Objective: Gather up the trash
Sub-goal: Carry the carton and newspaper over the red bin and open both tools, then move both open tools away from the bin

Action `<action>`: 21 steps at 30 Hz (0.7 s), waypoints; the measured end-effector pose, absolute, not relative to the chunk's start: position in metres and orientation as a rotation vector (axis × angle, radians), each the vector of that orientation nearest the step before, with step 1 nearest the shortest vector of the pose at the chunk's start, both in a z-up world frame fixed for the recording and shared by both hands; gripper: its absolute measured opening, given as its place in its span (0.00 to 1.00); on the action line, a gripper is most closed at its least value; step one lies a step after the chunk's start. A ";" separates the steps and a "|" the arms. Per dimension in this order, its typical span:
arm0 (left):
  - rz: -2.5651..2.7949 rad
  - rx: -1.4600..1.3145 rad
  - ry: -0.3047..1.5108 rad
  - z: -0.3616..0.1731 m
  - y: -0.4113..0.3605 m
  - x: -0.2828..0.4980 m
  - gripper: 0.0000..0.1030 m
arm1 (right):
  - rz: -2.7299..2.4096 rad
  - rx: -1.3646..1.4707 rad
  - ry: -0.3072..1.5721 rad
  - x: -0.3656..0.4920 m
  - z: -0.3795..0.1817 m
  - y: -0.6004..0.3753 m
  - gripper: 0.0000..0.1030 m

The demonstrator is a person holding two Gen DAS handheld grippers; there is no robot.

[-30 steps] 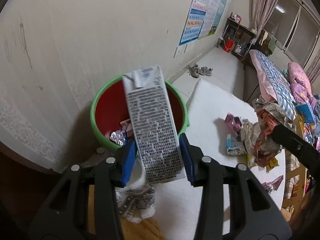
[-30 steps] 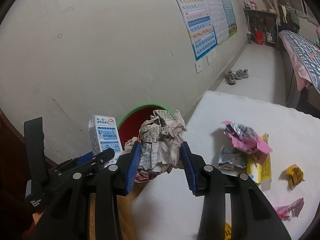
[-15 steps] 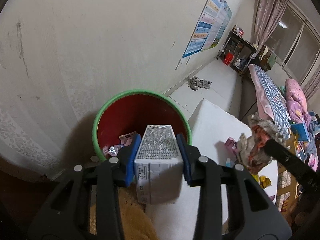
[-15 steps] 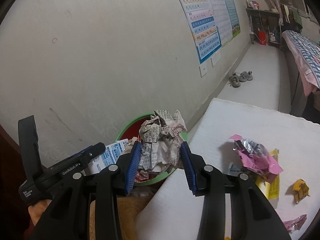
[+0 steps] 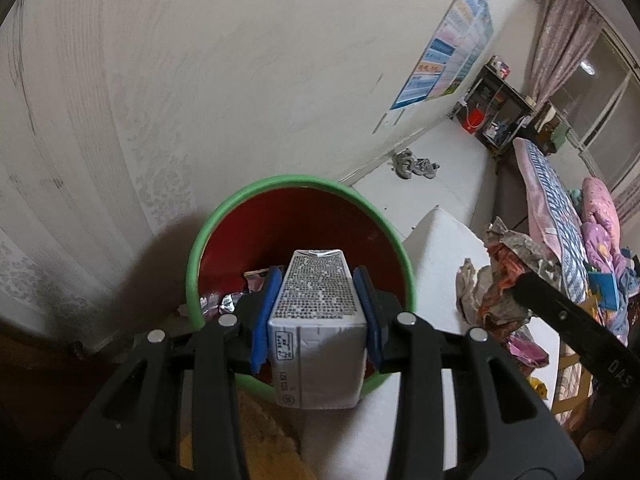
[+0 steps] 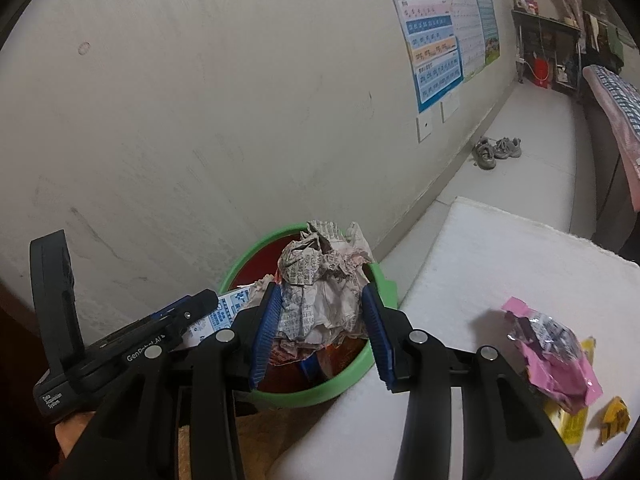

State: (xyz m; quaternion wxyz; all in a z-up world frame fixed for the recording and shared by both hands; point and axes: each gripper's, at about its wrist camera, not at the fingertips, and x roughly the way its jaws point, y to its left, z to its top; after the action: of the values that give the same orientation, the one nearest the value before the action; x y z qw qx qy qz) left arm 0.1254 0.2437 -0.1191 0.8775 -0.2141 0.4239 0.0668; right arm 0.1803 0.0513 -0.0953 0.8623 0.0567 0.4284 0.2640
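Two grippers over one bin (image 5: 248,204): left jaws clamp carton (image 5: 316,320); right jaws opening around newspaper wad (image 6: 320,292).

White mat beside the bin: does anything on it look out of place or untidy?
Yes. Trash lies loose on the white mat: a torn pink foil wrapper and yellow wrappers beside it, outside the green bin. Nothing looks spilled or wet.

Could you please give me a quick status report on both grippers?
Left gripper clamps carton over bin. Right gripper opening around crumpled paper. Nothing blocking.
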 end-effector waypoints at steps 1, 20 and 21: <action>0.146 -0.458 0.890 -0.123 0.246 0.126 0.35 | 0.558 0.122 0.900 0.183 -0.098 0.054 0.46; 0.215 -0.404 0.835 -0.130 0.268 0.100 0.71 | 0.537 0.096 0.898 0.174 -0.105 0.044 0.60; 0.222 -0.389 0.834 -0.130 0.274 0.096 0.70 | 0.536 0.097 0.896 0.170 -0.104 0.042 0.60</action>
State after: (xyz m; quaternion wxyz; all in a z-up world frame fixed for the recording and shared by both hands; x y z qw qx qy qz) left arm 0.0963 0.2738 -0.1304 0.8901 -0.1872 0.4014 0.1071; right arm 0.1705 0.0415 -0.1042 0.8656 0.0462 0.4279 0.2559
